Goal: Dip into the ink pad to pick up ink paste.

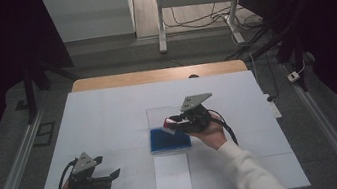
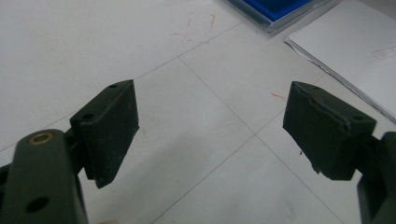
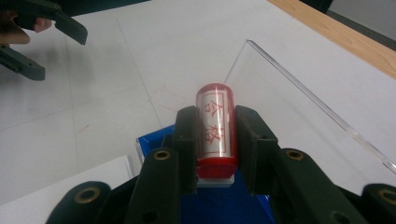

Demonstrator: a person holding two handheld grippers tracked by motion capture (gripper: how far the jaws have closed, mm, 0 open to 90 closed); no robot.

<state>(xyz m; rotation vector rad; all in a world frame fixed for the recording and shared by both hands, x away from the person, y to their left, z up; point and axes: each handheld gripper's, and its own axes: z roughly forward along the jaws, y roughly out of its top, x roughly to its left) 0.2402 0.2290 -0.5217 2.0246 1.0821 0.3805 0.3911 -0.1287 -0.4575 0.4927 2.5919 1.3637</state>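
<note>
The right gripper (image 3: pixel 214 140) hovers above the blue ink pad (image 1: pixel 169 139), jaws clamped on a red stamp (image 3: pixel 215 128). The left gripper (image 1: pixel 103 177), jaws spread, sits well left of it, seemingly low.

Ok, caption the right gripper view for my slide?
Right gripper clamps a red stamp above the blue ink pad.

Near the middle of the high view, the ink pad case (image 1: pixel 169 139) lies on the desk (image 1: pixel 108 113), its open lid (image 1: pixel 159 117) behind it. A sheet of paper (image 1: pixel 172 179) lies just below it, toward the bottom edge. The right gripper (image 1: pixel 176 122) holds a stamp (image 3: pixel 215 126) over the case; the left gripper (image 1: pixel 105 177) sits at lower left.
</note>
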